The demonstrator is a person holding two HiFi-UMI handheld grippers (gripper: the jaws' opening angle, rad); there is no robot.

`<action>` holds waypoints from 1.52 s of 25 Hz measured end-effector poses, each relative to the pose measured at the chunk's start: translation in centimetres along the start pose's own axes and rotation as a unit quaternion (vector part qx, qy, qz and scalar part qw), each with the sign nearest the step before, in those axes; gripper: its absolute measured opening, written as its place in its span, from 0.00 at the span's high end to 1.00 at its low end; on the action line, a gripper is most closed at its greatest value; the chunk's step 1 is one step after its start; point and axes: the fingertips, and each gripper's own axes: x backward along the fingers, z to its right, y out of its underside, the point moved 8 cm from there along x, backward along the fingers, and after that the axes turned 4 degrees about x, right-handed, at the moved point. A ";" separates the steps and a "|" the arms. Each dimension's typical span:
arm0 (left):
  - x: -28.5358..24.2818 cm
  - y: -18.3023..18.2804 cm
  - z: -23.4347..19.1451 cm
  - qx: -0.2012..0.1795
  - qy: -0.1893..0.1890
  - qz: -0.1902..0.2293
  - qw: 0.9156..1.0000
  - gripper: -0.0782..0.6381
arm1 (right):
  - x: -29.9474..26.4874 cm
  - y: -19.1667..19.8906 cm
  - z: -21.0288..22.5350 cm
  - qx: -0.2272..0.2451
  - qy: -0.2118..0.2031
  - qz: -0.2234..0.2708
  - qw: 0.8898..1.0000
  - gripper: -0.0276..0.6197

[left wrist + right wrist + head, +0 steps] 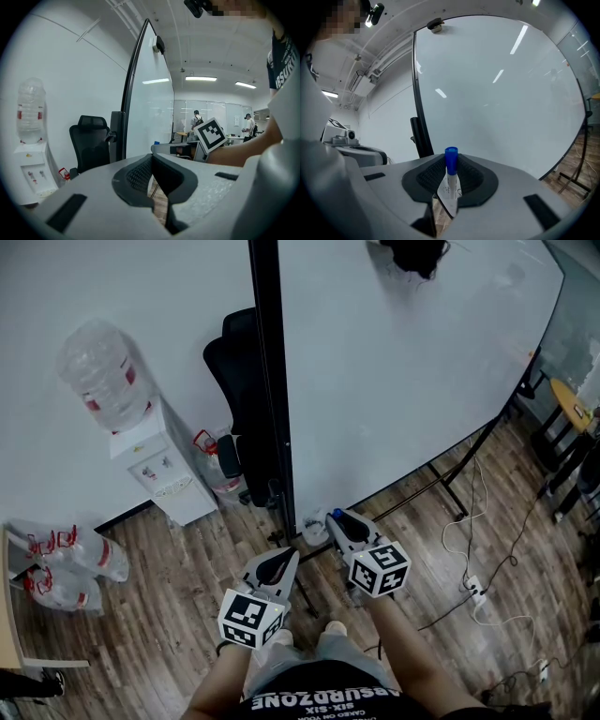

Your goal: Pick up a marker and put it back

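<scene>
Here I am, standing over the wooden floor (169, 596) with a tool in each hand, right at the near end of the big whiteboard (403, 381).

My right gripper (337, 518) has the marker (337, 514). From the head view only its blue cap peeks out at the jaw tips, close to the foot of the board's black edge post (272, 381). In the right gripper view it's clear as day: my right gripper (450, 171) is clenched on the marker (451, 180), pads pressing its white barrel from both sides, blue cap (451, 159) up and poking above the jaws. It's held upright in the air, with the white face of the board filling the view behind it.

My left gripper (284, 557) sits just beside the right one, a little nearer my body, its marker cube down by my knee. The left gripper view shows my left gripper (152, 161) with its tips brought together and nothing between the pads, only a sliver of floor showing lower down.

Off to my left, a black office chair (234, 381) stands behind the post, a water dispenser (159, 470) carries its bottle (98, 376) against the wall, and white cables (487, 587) trail across the floor on my right
</scene>
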 end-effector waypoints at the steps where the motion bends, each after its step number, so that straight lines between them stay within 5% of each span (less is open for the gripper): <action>1: 0.0 0.0 0.1 0.000 0.001 0.000 1.000 0.88 | 0.1 -0.3 -0.1 0.001 -0.001 0.003 1.000 0.86; 19: 0.0 -0.4 0.3 -0.008 0.003 0.005 1.000 0.88 | 2.9 -6.3 -2.4 0.025 -0.027 0.075 0.996 0.86; 38: 1.2 -0.8 0.9 0.000 0.004 0.008 1.000 0.88 | 10.8 -6.8 -4.2 -0.033 -0.021 0.108 0.993 0.85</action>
